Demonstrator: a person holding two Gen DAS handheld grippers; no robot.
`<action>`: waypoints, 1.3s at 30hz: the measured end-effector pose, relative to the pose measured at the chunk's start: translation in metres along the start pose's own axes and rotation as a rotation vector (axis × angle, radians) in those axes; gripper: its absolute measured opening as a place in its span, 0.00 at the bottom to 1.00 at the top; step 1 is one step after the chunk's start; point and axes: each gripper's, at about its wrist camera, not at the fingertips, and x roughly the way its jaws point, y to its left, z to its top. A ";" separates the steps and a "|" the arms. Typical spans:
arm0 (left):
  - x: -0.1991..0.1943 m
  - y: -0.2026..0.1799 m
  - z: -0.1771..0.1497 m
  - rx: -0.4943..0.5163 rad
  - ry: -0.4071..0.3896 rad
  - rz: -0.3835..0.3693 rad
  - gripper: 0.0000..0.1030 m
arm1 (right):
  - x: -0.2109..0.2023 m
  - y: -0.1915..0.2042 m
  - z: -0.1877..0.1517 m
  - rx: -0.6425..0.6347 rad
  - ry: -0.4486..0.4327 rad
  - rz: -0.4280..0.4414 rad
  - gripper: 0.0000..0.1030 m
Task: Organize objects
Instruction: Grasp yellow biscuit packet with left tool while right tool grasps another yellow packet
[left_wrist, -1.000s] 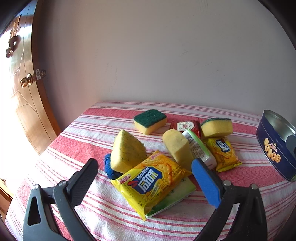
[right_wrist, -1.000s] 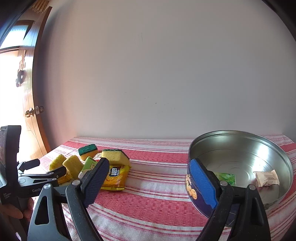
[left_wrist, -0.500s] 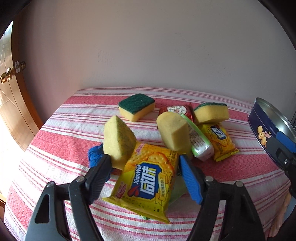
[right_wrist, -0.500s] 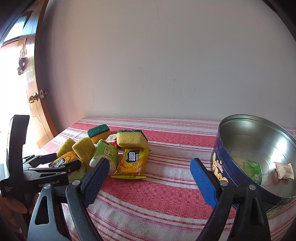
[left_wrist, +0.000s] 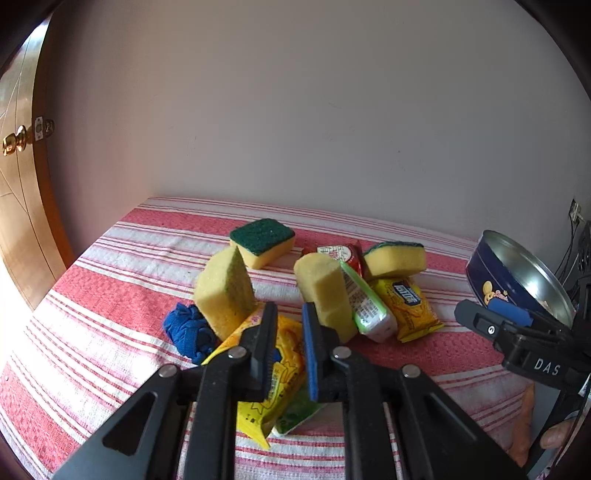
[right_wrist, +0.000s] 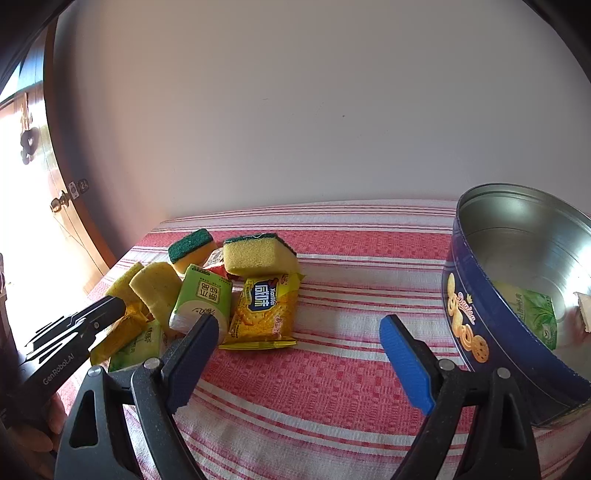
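- Four yellow sponges lie ahead of the left gripper (left_wrist: 289, 345): two flat with green tops, one far ahead (left_wrist: 262, 242) and one to the far right (left_wrist: 396, 257), and two tipped up, just left (left_wrist: 223, 291) and just right (left_wrist: 325, 291) of its fingertips.
- Two yellow cracker packets: one large (left_wrist: 275, 373) pinched between the nearly closed left jaws, one small (left_wrist: 406, 304) off to the right.
- One green-white packet (left_wrist: 365, 306) lies beside the right tipped sponge; a blue cloth ball (left_wrist: 188, 332) sits left.
- One blue tin (right_wrist: 517, 295) stands right of the right gripper (right_wrist: 295, 354), which hovers wide open and holds nothing.
- The left gripper points level and low over the striped cloth (left_wrist: 110, 295).
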 end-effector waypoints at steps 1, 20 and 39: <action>0.000 0.003 0.000 -0.014 0.007 -0.007 0.12 | 0.003 0.002 0.001 -0.003 0.010 0.003 0.88; 0.012 0.016 -0.011 -0.036 0.139 -0.006 0.81 | 0.069 0.019 0.012 -0.022 0.222 -0.048 0.79; -0.008 0.025 -0.009 -0.087 0.015 -0.074 0.50 | 0.044 0.004 0.005 -0.022 0.182 0.022 0.52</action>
